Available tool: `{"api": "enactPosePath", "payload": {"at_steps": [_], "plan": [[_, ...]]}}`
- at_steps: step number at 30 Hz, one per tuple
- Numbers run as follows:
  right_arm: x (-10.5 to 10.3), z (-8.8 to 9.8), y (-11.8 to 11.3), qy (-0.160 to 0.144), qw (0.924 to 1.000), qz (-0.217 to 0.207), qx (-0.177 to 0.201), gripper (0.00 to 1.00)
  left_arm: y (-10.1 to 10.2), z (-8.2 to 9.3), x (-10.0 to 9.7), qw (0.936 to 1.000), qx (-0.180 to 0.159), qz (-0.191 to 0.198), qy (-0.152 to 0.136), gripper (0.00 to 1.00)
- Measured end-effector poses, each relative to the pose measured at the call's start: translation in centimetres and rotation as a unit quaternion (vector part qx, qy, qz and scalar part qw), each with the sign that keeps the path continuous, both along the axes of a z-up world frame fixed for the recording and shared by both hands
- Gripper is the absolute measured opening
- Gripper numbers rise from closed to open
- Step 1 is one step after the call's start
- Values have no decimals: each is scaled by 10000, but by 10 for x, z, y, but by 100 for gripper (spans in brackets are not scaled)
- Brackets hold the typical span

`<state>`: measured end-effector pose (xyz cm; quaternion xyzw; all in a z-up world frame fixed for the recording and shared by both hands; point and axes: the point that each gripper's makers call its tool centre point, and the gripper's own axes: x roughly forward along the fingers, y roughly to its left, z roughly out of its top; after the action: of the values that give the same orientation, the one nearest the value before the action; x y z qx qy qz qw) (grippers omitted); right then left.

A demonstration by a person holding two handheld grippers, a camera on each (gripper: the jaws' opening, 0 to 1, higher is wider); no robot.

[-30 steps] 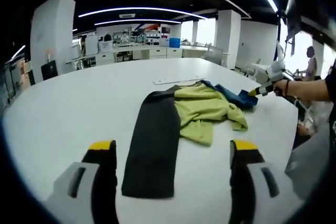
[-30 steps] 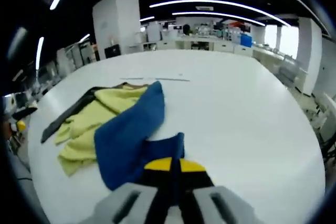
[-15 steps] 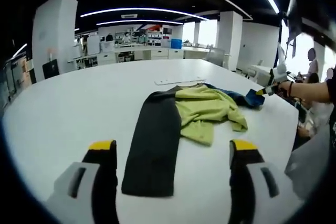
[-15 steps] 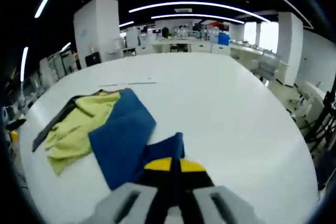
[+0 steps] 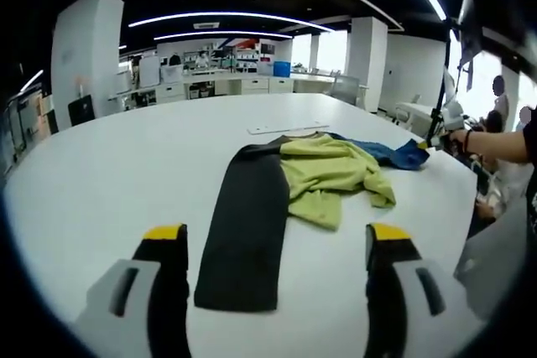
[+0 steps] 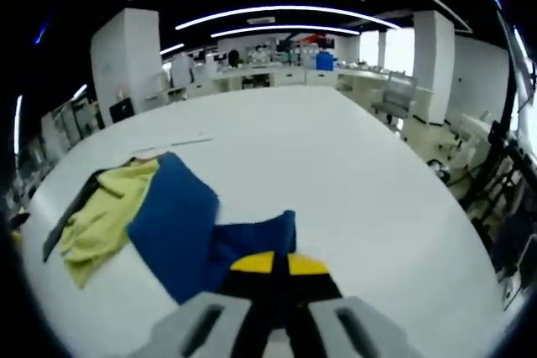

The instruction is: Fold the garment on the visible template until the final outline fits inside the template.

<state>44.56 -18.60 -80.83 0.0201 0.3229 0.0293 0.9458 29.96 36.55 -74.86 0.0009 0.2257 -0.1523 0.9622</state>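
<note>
A garment in yellow-green [image 5: 331, 178] and blue [image 5: 394, 155] lies crumpled on the white table [image 5: 126, 173], partly over a long black template [image 5: 247, 232]. In the left gripper view my left gripper [image 5: 273, 245] hovers open near the template's near end, nothing between its yellow-tipped fingers [image 5: 164, 234]. At the right of that view my right gripper [image 5: 430, 145] pinches the garment's blue edge, a person's hand behind it. In the right gripper view the right gripper [image 6: 273, 264] is shut on the blue cloth [image 6: 189, 224], with the yellow-green part [image 6: 105, 207] and the template [image 6: 71, 215] at the left.
A thin white strip [image 5: 281, 128] lies on the table beyond the garment. The table's edge runs close behind the right gripper. Desks, pillars and shelving [image 5: 243, 64] stand far back in the room. A chair [image 6: 394, 94] stands past the table's far right.
My right gripper has pulled the blue part of the garment outward, away from the template, stretching it flatter across the table. The left gripper has stayed put and open.
</note>
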Motion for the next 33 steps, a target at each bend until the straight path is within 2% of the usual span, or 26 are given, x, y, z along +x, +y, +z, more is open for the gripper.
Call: {"api": "enactPosePath", "payload": {"at_steps": [7, 13, 19, 25, 27, 29, 31, 33], "plan": [[-9, 2, -18, -53, 9989, -444, 114, 0, -1, -1, -1, 10000, 3, -16, 16, 84], [-12, -1, -34, -80, 9957, -840, 382, 0, -3, -1, -3, 10000, -6, -27, 29, 83], [-23, -4, -34, -63, 9931, -1044, 539, 0, -4, -2, -4, 10000, -21, -36, 35, 83], [-24, -11, -36, 0, 9901, -1175, 773, 0, -2, -3, -6, 10000, -19, -6, 52, 82], [-23, -13, -38, 23, 9897, -1211, 760, 0, -2, -3, -6, 10000, -40, 8, 40, 82], [-29, -15, -49, 127, 9882, -1429, 536, 0, 0, -3, -6, 10000, -53, 24, 47, 82], [-26, -16, -57, 103, 9897, -1397, 289, 1, -1, -2, -6, 10000, -51, 31, 43, 82], [-31, -11, -56, 75, 9908, -1347, 38, 16, -1, -2, -7, 10000, -49, 36, 32, 82]]}}
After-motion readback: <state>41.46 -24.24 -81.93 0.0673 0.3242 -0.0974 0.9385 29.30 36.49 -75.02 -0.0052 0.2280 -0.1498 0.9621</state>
